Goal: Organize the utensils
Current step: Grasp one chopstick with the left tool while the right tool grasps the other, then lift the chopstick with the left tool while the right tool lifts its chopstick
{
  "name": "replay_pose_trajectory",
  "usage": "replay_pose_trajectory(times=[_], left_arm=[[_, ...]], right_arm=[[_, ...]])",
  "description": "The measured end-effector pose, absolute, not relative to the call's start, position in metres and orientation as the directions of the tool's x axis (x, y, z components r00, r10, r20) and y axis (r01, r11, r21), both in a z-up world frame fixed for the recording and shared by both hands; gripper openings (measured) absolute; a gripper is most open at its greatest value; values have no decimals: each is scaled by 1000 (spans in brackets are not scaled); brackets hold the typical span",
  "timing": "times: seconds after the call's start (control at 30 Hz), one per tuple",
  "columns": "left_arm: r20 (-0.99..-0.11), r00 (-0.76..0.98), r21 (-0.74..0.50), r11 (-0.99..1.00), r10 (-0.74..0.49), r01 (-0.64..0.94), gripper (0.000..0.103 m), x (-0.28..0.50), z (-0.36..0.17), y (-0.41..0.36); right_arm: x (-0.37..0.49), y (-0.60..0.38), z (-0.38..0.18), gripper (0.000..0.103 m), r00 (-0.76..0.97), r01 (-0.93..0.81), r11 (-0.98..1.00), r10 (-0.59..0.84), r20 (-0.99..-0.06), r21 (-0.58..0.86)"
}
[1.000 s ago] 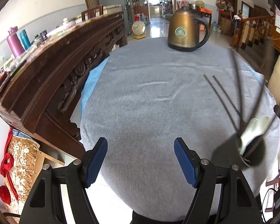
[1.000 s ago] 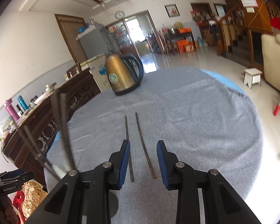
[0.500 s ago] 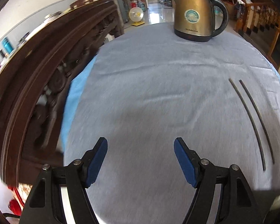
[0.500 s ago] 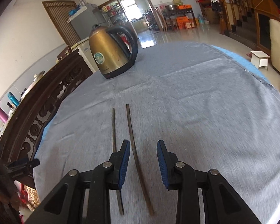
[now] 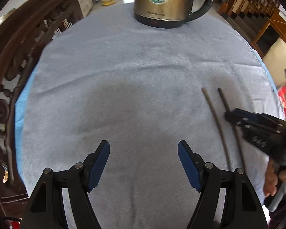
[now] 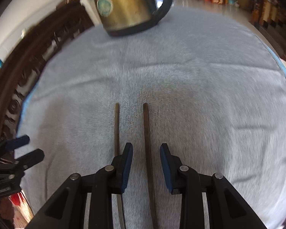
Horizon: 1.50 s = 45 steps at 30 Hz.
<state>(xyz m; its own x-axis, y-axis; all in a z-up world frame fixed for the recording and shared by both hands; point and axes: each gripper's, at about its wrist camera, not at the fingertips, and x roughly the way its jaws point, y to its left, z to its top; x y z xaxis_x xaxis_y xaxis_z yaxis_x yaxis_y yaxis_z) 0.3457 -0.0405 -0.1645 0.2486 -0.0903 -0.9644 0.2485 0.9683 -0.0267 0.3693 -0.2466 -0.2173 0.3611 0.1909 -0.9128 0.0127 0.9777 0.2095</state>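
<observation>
- Item: 2 chopsticks, dark, thin, long; lying flat on the grey cloth of the table (image 5: 124, 66), side by side, near parallel, narrow gap between, not touching.
- Left chopstick (image 6: 116, 131): passing just outside/under the left finger of the right tongs (image 6: 146, 164).
- Right chopstick (image 6: 147, 143): running between the two fingers of the right tongs; pads standing clear of it on both sides, so tongs are part open, gripping nothing yet.
- Left tongs (image 5: 144, 164): gaping wide, empty, hovering over bare cloth, well apart from the sticks.
- Handling, est.: light, stiff, narrow; probably rolling or sliding easily; lying low in the cloth nap, so pads are needing to get right down to the surface. Material unclear (wood or metal), so slip risk not certain.
- Grip point, est.: mid-length or a bit toward the near end, for balance; one stick at a time unless both get nudged together first.
- Nearby: gold kettle (image 5: 162, 2) w/ black handle, standing at far edge of table, well clear of sticks.
- Carved dark wood furniture (image 5: 19, 47) alongside table on the left; not obstructing.
- Obstruction: none betw. tongs and sticks; neighbouring stick is the main snag risk.
</observation>
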Motion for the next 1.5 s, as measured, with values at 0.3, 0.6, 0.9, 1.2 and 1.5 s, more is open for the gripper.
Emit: replay_pose_trajectory(times=[0.3, 0.6, 0.9, 1.2, 1.5], left_arm=[[-981, 139, -97, 960, -137, 264, 74, 376, -173, -78], [-979, 32, -184, 945, -200, 270, 74, 402, -201, -132], [-984, 110, -88, 921, -139, 380, 57, 405, -207, -162], [-970, 152, -112, 903, -190, 414, 8, 409, -206, -158], [-924, 315, -100, 931, -218, 352, 5, 407, -165, -105]], right_arm=[[380, -259, -221, 7, 333, 7, 981, 180, -926, 194], [353, -298, -222, 7, 344, 70, 962, 225, -912, 263], [348, -318, -223, 7, 357, 74, 943, 278, -892, 324], [350, -314, -225, 7, 372, 74, 943, 274, -887, 323], [326, -321, -204, 7, 475, 70, 929, 288, -831, 363]])
